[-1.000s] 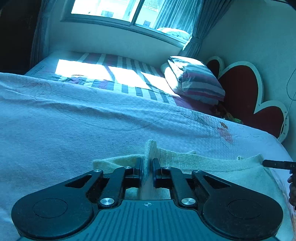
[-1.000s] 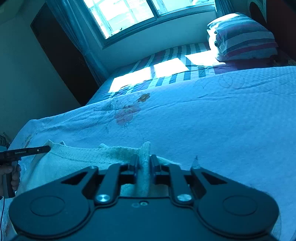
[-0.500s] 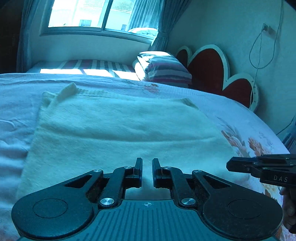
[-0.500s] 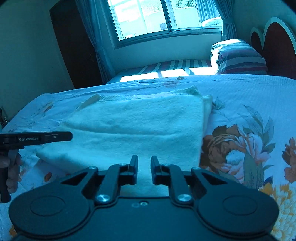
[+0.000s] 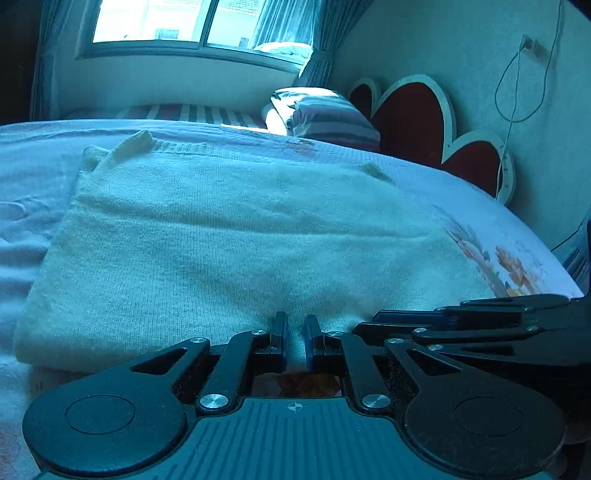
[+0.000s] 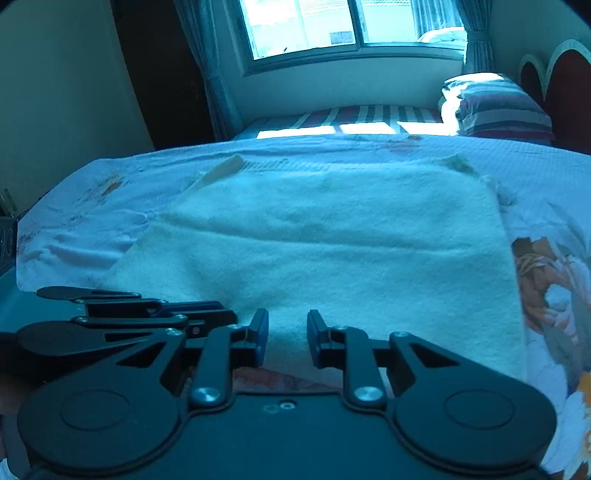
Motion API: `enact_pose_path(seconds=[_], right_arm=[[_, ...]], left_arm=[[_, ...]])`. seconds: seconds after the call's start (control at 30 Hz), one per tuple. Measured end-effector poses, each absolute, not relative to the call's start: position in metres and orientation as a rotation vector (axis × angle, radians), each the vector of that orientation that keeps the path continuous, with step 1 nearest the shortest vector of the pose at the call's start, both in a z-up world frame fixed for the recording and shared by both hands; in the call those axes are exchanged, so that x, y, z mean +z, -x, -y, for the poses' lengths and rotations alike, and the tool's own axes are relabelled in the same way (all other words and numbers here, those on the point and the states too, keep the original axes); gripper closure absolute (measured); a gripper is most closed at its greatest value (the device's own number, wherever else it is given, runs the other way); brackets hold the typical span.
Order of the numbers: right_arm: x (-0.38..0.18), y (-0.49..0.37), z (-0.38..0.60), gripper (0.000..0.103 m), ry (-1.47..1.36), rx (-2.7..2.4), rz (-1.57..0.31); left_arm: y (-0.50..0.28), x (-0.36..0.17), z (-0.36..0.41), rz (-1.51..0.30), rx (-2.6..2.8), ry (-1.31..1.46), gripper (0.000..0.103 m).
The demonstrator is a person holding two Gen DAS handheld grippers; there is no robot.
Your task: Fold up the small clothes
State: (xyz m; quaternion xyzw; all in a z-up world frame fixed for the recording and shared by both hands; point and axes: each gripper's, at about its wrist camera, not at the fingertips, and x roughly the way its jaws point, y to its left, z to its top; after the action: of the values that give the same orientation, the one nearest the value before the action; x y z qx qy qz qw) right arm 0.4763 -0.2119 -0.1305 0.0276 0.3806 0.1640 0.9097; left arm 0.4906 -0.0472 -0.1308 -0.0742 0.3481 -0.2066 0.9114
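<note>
A cream knitted garment (image 5: 236, 236) lies folded flat on the bed, its near edge right at both grippers; it also shows in the right wrist view (image 6: 332, 251). My left gripper (image 5: 294, 341) is at the near edge, jaws a narrow gap apart with a bit of the knit between the tips. My right gripper (image 6: 287, 341) is open over the near edge, holding nothing. The two grippers sit side by side: the right one shows in the left wrist view (image 5: 480, 321), the left one in the right wrist view (image 6: 122, 317).
The bed is covered by a pale floral sheet (image 6: 546, 266). A striped pillow (image 5: 328, 118) and a red heart-shaped headboard (image 5: 410, 114) are at the far right. A window (image 6: 332, 26) and a dark doorway (image 6: 162, 74) lie beyond.
A second ago both grippers were shut on the raised cloth edge. They let go, pulled back to the near edge and came close together; the right one has opened wider.
</note>
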Motion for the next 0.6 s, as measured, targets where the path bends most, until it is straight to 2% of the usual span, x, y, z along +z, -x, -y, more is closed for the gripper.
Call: enact_pose_path(seconds=[0.1,0.17,0.23,0.3,0.37,0.47,0.6], right_arm=[[-0.131,-0.475,0.208,0.082,-0.042,0.320,-0.796],[-0.114,-0.466,0.207,0.075,-0.054,0.302,-0.737],[-0.113,-0.463,0.206,0.075,-0.058,0.277,-0.727],[-0.132,-0.473,0.200,0.076,-0.003,0.258,-0.822],[-0.129,-0.470,0.197,0.078,0.048,0.258,-0.811],[-0.112,-0.465,0.203,0.076,-0.027,0.270,-0.743],[-0.135,-0.473,0.189,0.077,0.040,0.296,-0.805]], left_arm=[[-0.479,-0.113,0.045,-0.664,-0.381,0.090,0.094],[-0.477,-0.116,0.041,-0.680,-0.344,0.064,0.094],[-0.478,-0.127,0.038,-0.698,-0.328,0.062,0.094],[-0.477,-0.121,0.039,-0.704,-0.316,0.075,0.094],[-0.471,-0.108,0.042,-0.665,-0.341,0.079,0.094],[-0.477,-0.112,0.050,-0.695,-0.373,0.114,0.094],[-0.476,-0.126,0.059,-0.705,-0.376,0.056,0.094]])
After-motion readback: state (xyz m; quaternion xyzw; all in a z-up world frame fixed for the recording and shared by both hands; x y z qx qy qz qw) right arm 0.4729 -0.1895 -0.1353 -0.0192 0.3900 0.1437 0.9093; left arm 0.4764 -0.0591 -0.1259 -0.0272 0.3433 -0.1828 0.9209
